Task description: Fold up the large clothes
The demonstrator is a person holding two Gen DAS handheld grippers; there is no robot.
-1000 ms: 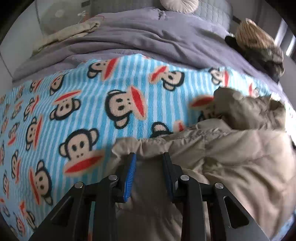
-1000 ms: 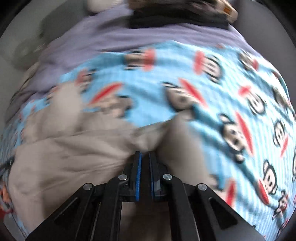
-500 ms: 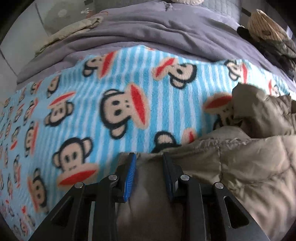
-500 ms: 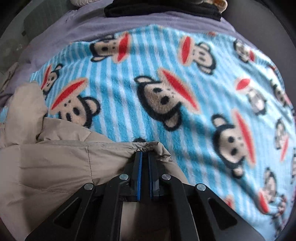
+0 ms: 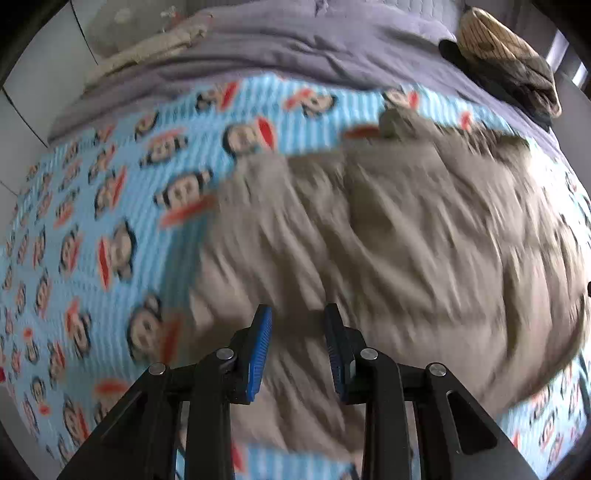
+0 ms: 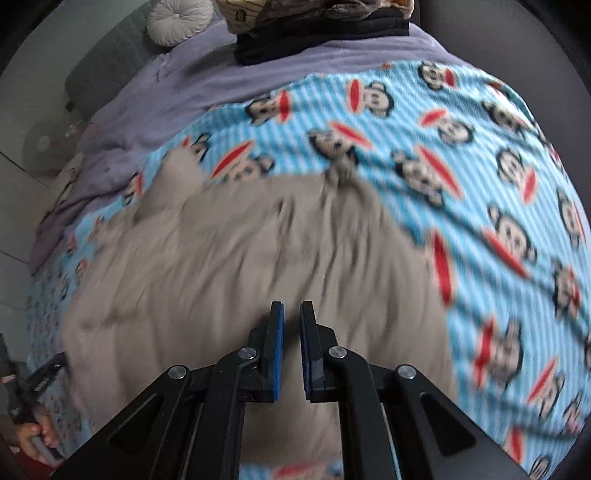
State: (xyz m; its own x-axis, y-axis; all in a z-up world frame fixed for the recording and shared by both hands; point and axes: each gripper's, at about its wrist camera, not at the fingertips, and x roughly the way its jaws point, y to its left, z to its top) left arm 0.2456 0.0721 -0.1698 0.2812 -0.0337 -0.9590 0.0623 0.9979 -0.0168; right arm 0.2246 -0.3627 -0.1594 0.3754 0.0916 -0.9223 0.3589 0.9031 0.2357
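A beige padded jacket (image 5: 406,240) lies spread and creased on a blue striped monkey-print blanket (image 5: 110,221). My left gripper (image 5: 297,314) hovers above the jacket's near part, jaws apart, nothing between the blue pads. In the right wrist view the same jacket (image 6: 240,266) fills the lower left. My right gripper (image 6: 291,308) hangs over its near edge. Its jaws are opening, a narrow gap shows and no cloth is in it. Both views are motion-blurred.
The blanket (image 6: 480,166) covers a bed with a purple duvet (image 5: 314,48) behind it. A pile of dark and patterned clothes (image 5: 509,62) sits at the far right. A round pale cushion (image 6: 179,18) lies at the head. A person's hand (image 6: 37,432) shows at lower left.
Both grippers have let go of the jacket's edge and pulled up and back. The jacket now lies flat below them. The right jaws have parted slightly.
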